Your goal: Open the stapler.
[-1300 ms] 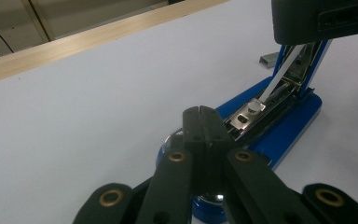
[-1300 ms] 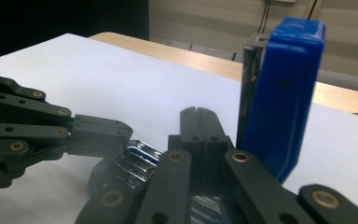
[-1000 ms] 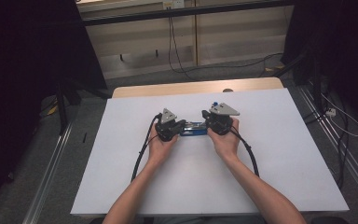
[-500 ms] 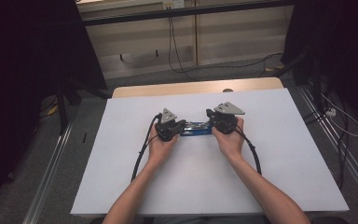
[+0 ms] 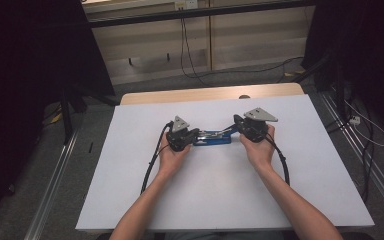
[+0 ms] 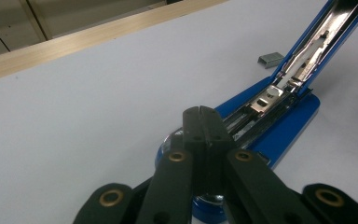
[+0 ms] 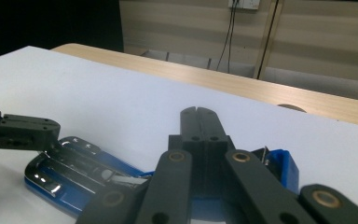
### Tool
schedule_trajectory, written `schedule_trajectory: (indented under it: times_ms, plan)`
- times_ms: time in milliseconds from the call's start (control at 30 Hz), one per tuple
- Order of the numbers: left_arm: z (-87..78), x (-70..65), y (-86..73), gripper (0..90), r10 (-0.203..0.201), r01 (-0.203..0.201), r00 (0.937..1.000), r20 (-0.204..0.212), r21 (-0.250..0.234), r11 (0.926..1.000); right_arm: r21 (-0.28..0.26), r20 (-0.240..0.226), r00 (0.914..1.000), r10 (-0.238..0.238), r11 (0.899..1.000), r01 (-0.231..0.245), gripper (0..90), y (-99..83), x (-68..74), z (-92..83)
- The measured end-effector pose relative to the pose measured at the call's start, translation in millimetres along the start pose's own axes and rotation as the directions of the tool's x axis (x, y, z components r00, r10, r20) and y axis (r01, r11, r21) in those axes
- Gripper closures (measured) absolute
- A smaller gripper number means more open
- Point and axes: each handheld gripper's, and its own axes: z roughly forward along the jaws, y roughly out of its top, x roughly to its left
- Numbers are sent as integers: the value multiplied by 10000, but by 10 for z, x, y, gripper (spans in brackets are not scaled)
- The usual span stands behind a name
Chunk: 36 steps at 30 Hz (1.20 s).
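A blue stapler [image 5: 212, 138] lies folded open in the middle of the white table [image 5: 220, 200]. Its chrome staple channel [image 6: 279, 93] is exposed. My left gripper [image 5: 192, 135] is shut, its tips [image 6: 199, 109] together over the stapler's rounded blue end [image 6: 209, 205]. My right gripper [image 5: 237, 125] is also shut, its tips [image 7: 199, 111] above the blue end [image 7: 286, 168] of the raised arm. That arm [image 6: 326, 32] slopes up and away from the base. From the right gripper view the left gripper [image 7: 23, 130] rests on the chrome base [image 7: 74, 172].
A small grey strip of staples [image 6: 270, 59] lies on the table beside the stapler. A wooden edge [image 5: 210, 94] borders the table's far side. Cables [image 5: 152, 160] trail from both grippers toward the person. Dark floor and rails flank the table.
My right gripper has moved to the right, and the stapler has stretched out longer between the two grippers. The left gripper has stayed in place.
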Motion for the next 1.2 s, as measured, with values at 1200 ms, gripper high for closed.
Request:
schedule_trajectory:
  times_ms: [1200]
  plan:
    - [0, -7, 0, 900, 80, -80, 10000, -55, -13, 10000, 930, -108, 9985, -545, 9941, 553, 900, -176, -137, 4]
